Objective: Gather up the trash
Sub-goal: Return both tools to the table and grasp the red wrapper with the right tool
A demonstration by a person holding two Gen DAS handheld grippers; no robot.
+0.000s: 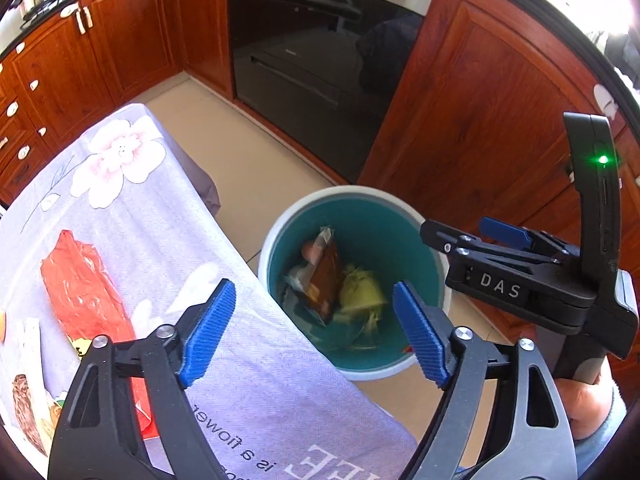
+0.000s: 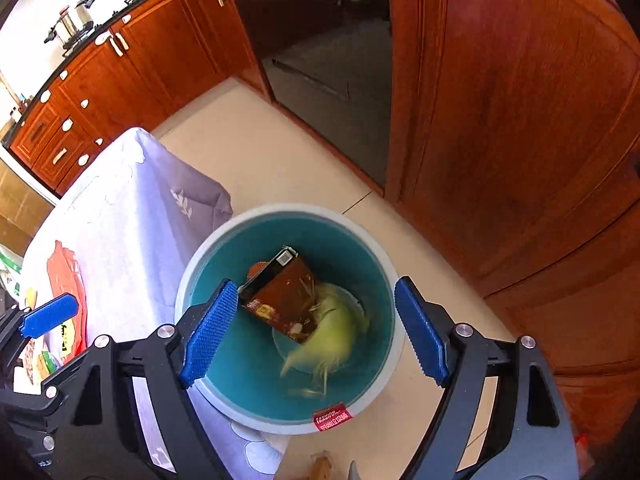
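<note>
A teal bin with a white rim stands on the floor against the table's edge. Inside lie a brown snack packet and a pale green husk, along with other scraps. My left gripper hangs open and empty over the table edge and the bin. My right gripper is open and empty straight above the bin. A red plastic bag lies on the flowered tablecloth.
More wrappers lie at the table's near left. A black oven door and red-brown wooden cabinets close in the beige tiled floor. Pots stand on the far counter. A hand holds the right gripper's handle.
</note>
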